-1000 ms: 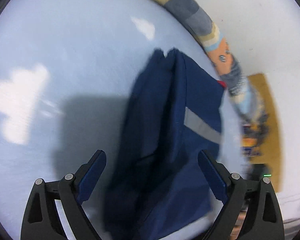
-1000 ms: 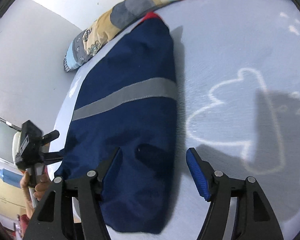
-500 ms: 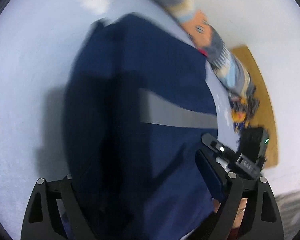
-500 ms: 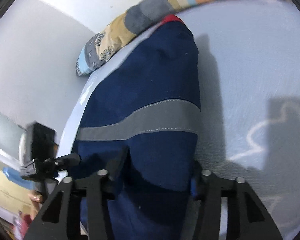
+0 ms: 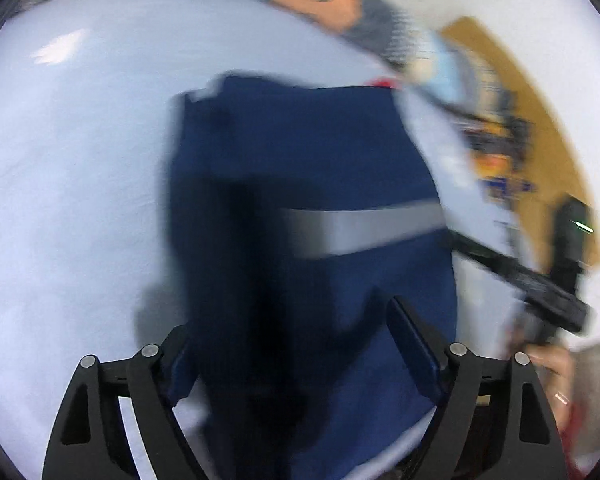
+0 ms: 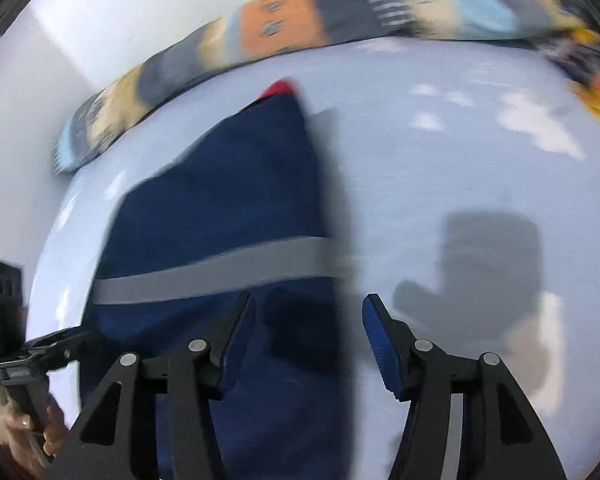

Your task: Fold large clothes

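Open sheet (image 6: 440, 184) is seen right of the folded navy garment (image 6: 228, 208). The garment's far end is closed off by a patchwork pillow (image 6: 284, 24), against the wall.

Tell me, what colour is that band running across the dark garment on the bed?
Grey, across a navy garment; the band shows best in the right wrist view.

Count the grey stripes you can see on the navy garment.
1. A single grey stripe crosses the navy garment roughly at mid-length on its upper face. Folded layers underneath could hide more.
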